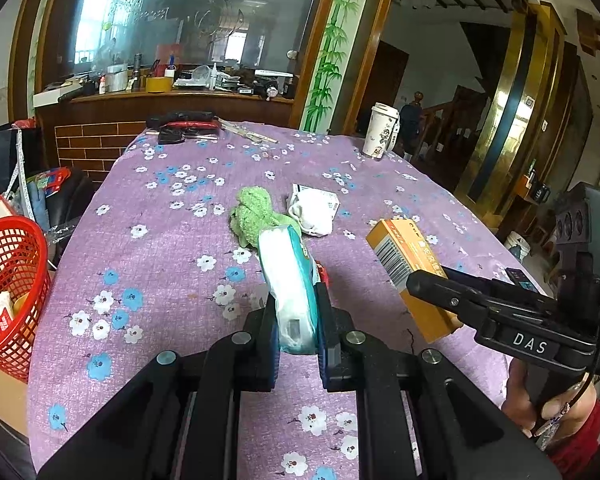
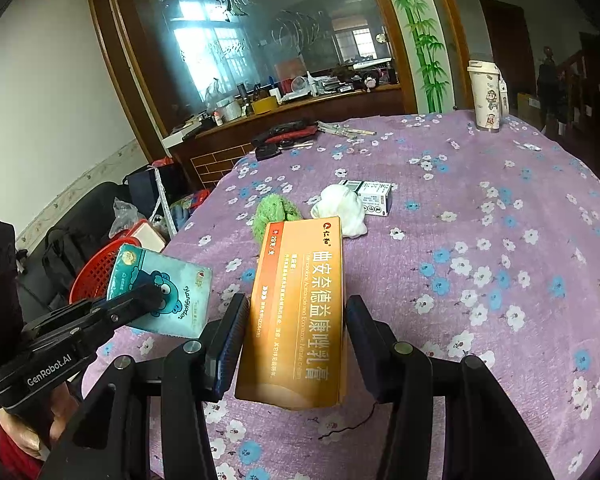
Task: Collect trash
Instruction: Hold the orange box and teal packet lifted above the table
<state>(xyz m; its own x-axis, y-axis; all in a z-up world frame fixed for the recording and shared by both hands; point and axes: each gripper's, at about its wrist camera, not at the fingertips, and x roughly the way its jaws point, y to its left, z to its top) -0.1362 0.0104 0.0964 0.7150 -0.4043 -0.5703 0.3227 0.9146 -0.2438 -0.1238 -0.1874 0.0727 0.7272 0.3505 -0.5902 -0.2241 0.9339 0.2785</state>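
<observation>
table (image 2: 500, 240): wearing purple floral cloth
basket (image 1: 8, 280): red mesh, sitting off table's left edge
orange box (image 2: 300, 312): reading "曲安奈德益康唑乳膏", "Triamcinolone Acetonide and Econazole Nitrate Cream"
right gripper (image 2: 296, 344): clamping orange box above table; side plate reading "DAS"
tissue pack (image 2: 164, 296): teal, bear print
left gripper (image 1: 296, 324): squeezing tissue pack; plate reading "GenRobot.AI"

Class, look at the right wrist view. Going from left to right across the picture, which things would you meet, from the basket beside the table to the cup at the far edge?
Red basket → tissue pack in the left gripper → orange box in the right gripper → small white carton → white cup.
</observation>
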